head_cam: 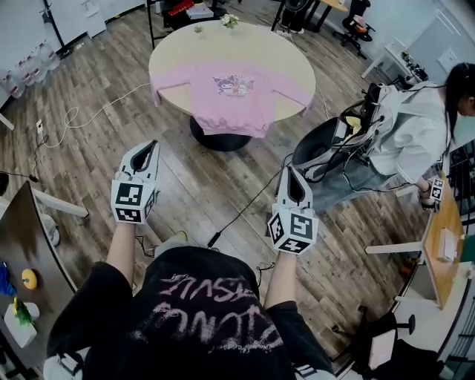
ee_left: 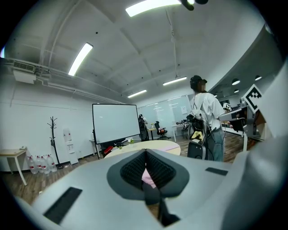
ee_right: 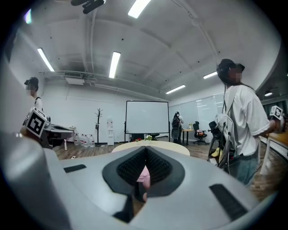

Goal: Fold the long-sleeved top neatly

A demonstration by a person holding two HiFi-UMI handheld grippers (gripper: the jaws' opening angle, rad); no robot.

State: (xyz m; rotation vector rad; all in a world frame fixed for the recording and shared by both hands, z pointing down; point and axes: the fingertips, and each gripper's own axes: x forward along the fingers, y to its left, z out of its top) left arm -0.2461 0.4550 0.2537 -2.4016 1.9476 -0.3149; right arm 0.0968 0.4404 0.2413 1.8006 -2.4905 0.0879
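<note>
Two grippers, both pressed shut on nothing: you hold the left gripper (head_cam: 151, 146) and the right gripper (head_cam: 289, 172) out in front of you, side by side and well apart from each other, above the wooden floor (head_cam: 200, 182). Each gripper's own view shows its ribbed pads meeting at the tip with no cloth between them. The pink that shows through the gap behind the pads is only the far-off garment. The long-sleeved top (head_cam: 231, 100) lies spread front up, a cartoon print on its chest, on the round table (head_cam: 178, 52) ahead of you, well apart from both grippers. Its hem hangs over the table's near edge, and each sleeve runs out sideways toward the rim — the one on your left droops over it. A small plant (head_cam: 229, 20) stands at the table's far edge. To your right a person (head_cam: 415, 130) in a white top stands just beside a black bag (head_cam: 323, 148)
</note>
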